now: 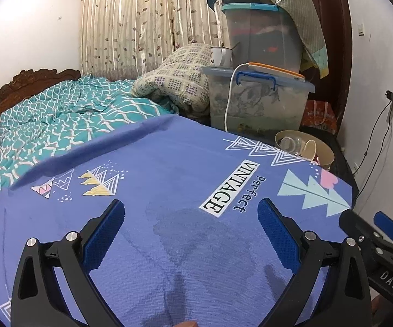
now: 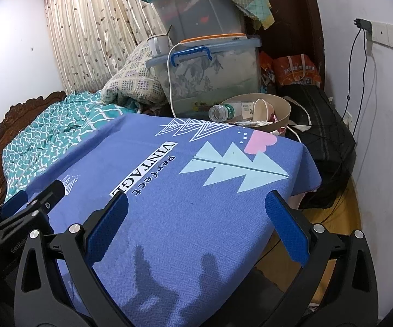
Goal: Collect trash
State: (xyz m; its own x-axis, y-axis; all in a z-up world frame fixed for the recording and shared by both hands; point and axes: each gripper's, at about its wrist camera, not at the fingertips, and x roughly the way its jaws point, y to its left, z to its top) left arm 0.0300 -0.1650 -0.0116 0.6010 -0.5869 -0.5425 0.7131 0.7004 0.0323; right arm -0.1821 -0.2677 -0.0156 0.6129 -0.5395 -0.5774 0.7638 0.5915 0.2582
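Observation:
A beige waste bin [image 2: 283, 109] stands beyond the far edge of a table under a blue printed cloth [image 2: 191, 204]. In the bin lie a clear plastic bottle [image 2: 223, 111], a paper cup [image 2: 261, 109] and other scraps. The left wrist view shows the same bin [image 1: 324, 154] at the cloth's [image 1: 169, 190] far right corner. My left gripper [image 1: 189, 238] hovers open over the cloth with nothing between its fingers. My right gripper [image 2: 196, 226] is open too, empty, above the cloth's near right part. Each gripper shows at the edge of the other's view.
Stacked clear storage boxes [image 2: 212, 70] with a white mug [image 2: 158, 43] on top stand behind the bin. A bed with a teal quilt [image 1: 65, 125] lies to the left. A black bag [image 2: 324, 141] and cables sit by the right wall, over wooden floor [image 2: 332, 218].

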